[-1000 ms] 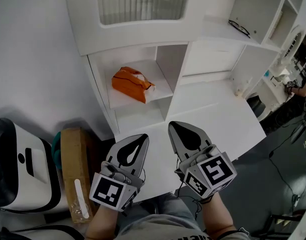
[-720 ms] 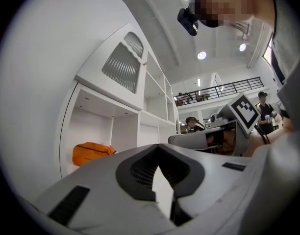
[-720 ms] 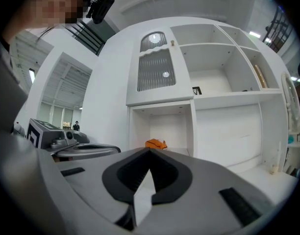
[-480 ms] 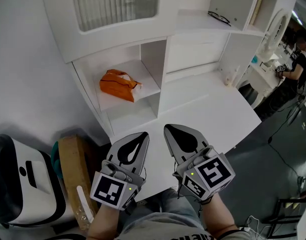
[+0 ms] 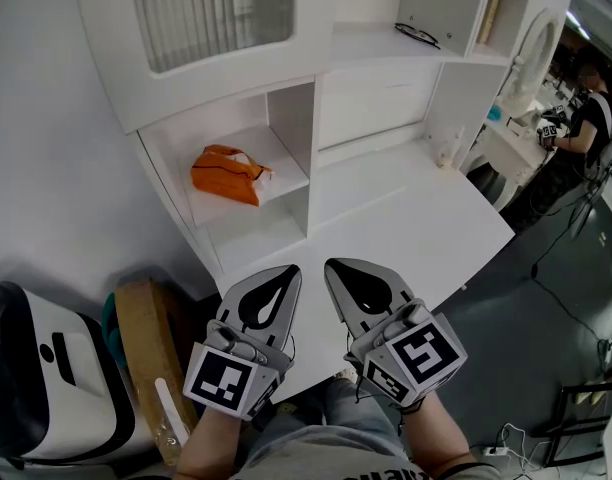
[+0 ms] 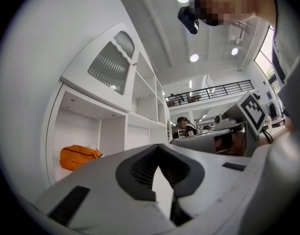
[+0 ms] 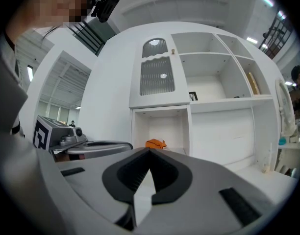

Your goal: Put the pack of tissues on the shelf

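Note:
An orange pack of tissues [image 5: 227, 173] lies on the middle shelf [image 5: 286, 166] of the white cabinet's open compartment, also visible as the orange pack [image 6: 79, 156] in the left gripper view and as a small orange pack [image 7: 155, 144] in the right gripper view. My left gripper [image 5: 287, 273] and right gripper [image 5: 333, 267] are held side by side over the near edge of the white desk [image 5: 416, 223], well short of the shelf. Both are shut with nothing between their jaws.
A white and black appliance [image 5: 41, 373] and a brown cardboard piece [image 5: 141, 343] sit on the floor at the left. Glasses [image 5: 419, 35] lie on an upper shelf. A person [image 5: 586, 108] stands at the far right beside another white unit. Cables run along the dark floor.
The view has shifted so the cabinet and tissues sit further left and up in the head view. Both grippers stay shut and nearly still.

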{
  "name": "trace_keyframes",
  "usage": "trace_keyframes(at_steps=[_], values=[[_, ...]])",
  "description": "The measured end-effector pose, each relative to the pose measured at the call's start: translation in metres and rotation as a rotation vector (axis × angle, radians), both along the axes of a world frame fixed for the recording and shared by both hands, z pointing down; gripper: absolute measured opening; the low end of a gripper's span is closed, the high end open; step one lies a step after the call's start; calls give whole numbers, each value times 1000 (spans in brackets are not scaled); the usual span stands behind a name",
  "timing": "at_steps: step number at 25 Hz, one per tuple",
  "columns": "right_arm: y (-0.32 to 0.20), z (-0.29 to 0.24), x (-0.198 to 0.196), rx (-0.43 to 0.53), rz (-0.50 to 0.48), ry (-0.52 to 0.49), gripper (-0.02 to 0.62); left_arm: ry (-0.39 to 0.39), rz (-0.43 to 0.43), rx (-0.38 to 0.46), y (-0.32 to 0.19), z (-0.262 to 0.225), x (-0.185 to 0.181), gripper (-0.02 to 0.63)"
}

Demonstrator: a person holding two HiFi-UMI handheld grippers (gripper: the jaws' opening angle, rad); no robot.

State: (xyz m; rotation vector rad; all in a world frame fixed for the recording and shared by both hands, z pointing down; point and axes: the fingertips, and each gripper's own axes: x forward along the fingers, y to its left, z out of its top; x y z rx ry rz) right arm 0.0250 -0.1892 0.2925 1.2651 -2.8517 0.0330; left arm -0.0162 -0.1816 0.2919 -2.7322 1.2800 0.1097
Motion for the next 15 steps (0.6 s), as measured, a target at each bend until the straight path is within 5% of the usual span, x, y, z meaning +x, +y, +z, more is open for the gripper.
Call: trace_keyframes(at_steps=[15], values=[[18, -2, -1, 13, -11, -6, -8, -4, 14, -1, 11, -1, 6, 31]])
